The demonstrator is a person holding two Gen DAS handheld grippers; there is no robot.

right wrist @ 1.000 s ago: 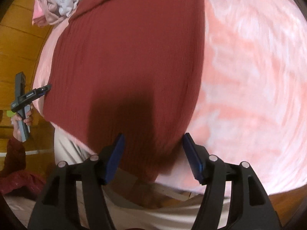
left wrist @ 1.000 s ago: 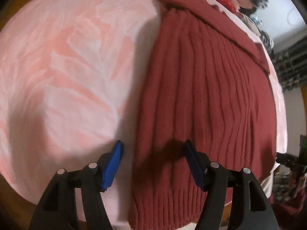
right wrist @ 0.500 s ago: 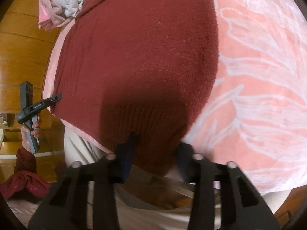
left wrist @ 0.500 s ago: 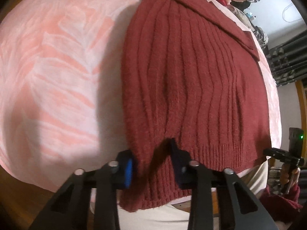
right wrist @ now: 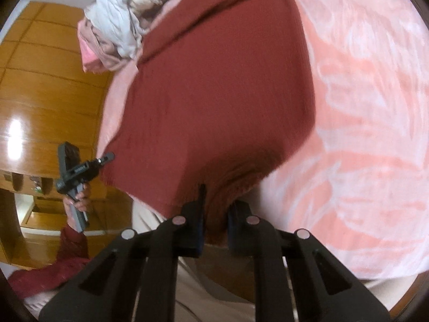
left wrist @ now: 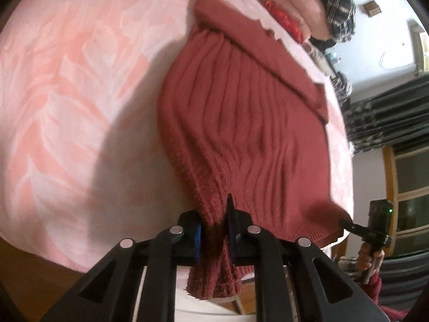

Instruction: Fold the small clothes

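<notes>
Pinching the sweater [left wrist: 241, 123] hem at bed [left wrist: 80, 94] edge, both hand-held grippers [left wrist: 213, 230] [right wrist: 215, 228] should be lifted evenly.

No readable text, label, brand or number anywhere in either view. Only blur on the small dark device (the one held beside the bed edge). Nothing legible on the fabrics either.

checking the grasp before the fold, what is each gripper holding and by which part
Both hold the red knit sweater by its ribbed bottom hem: the left gripper pinches one hem corner, the right gripper the other.
</notes>
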